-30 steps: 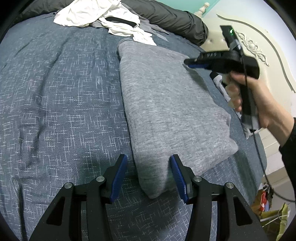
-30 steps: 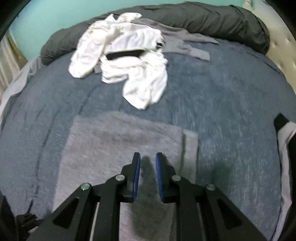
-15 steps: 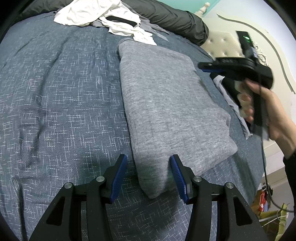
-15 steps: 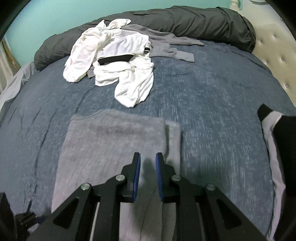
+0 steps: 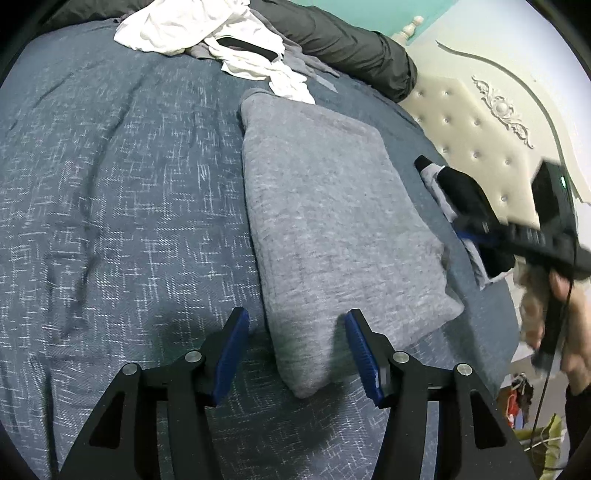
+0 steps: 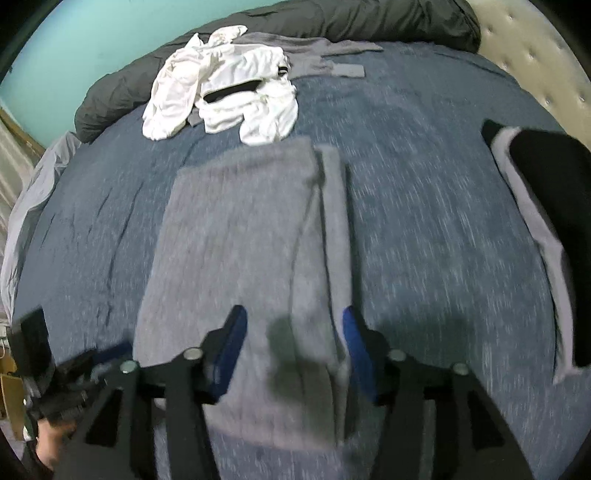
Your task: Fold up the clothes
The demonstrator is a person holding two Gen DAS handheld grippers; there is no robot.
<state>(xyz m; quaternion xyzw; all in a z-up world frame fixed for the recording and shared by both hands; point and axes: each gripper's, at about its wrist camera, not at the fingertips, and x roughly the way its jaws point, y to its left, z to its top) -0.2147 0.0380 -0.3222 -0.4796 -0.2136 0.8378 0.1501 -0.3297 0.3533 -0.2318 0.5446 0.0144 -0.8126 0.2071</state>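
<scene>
One folded grey garment (image 5: 332, 229) on bedspread (image 5: 122, 192); beyond it, one white heap (image 5: 207, 29). Two grippers: left (image 5: 295, 354) agape astride its corner, right (image 6: 291, 350) just opened, gripping nothing.

No text, label, brand, number or sign can be read in either view. The right gripper's black body (image 5: 532, 236) carries a row of small pale marks along its side, too blurred to make out.
</scene>
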